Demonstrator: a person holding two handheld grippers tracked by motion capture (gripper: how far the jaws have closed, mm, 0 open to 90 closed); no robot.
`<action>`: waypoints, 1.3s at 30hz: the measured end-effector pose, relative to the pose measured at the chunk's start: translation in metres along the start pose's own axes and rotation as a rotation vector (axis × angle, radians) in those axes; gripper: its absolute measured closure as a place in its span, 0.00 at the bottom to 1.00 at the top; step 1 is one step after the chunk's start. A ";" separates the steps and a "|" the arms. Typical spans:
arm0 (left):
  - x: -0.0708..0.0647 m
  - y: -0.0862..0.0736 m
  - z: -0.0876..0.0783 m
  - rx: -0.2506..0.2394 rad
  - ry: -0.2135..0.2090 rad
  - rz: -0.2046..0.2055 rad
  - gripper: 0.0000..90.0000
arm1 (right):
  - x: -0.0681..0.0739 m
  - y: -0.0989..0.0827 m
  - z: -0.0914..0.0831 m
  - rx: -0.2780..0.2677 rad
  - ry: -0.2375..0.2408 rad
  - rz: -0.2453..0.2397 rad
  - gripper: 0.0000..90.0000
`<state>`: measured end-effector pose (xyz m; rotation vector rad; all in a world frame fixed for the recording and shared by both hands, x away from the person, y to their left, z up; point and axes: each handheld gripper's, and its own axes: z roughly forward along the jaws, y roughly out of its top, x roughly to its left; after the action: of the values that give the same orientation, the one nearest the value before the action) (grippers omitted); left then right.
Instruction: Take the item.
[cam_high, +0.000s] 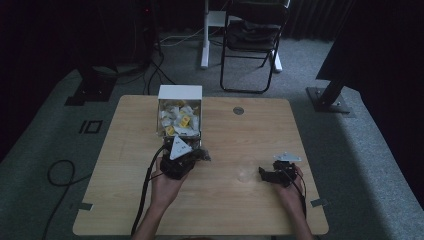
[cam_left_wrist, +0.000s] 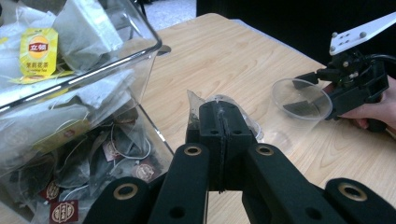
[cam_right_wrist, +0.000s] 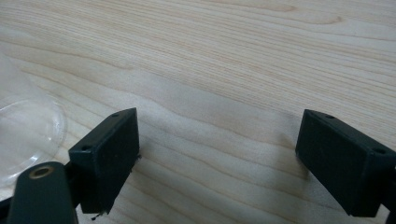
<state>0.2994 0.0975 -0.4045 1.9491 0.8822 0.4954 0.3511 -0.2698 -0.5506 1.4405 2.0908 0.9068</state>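
**Tea bag pinched beside the clear box**

Tea bag (cam_left_wrist: 196, 108) sits clamped in the left gripper (cam_left_wrist: 219, 122), whose two black jaws are pressed flat together with only a thin seam between them. The sachet's translucent wrapper sticks out above and to both sides of the jaw tips, with dark leaf visible through it on the left edge. It hangs just above the wooden table (cam_left_wrist: 224, 56), close to the near corner of the clear plastic box (cam_left_wrist: 140, 60).

That box is packed with more sachets: pale ones with yellow tags near the top, darker ones with brown tags lower down against the wall. In the high view the left gripper (cam_high: 187, 156) lies right at the near end of the box (cam_high: 180, 120), a hand (cam_high: 167, 182) wrapped around its body and a cable trailing back off the table edge.

The right gripper (cam_right_wrist: 217, 158) is released, its jaws standing wide apart over bare wood with nothing between them. In the high view it (cam_high: 265, 174) rests well to the right of the left one. A clear plastic cup (cam_left_wrist: 301, 99) lies just in front of it on the table, mouth turned toward the left gripper; its rim (cam_right_wrist: 32, 135) also edges into the right gripper view beside the nearer jaw.
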 end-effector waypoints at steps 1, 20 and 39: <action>-0.001 0.001 0.000 -0.001 -0.001 0.001 1.00 | 0.000 0.000 0.000 0.000 0.000 0.000 0.15; -0.008 0.008 0.009 -0.013 -0.030 0.011 1.00 | 0.000 0.000 0.000 0.001 0.000 -0.001 0.15; -0.016 0.016 0.017 -0.014 -0.047 0.029 1.00 | 0.000 0.000 0.000 0.001 0.000 0.000 0.15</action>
<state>0.3061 0.0707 -0.3991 1.9554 0.8194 0.4693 0.3510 -0.2698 -0.5505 1.4409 2.0917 0.9058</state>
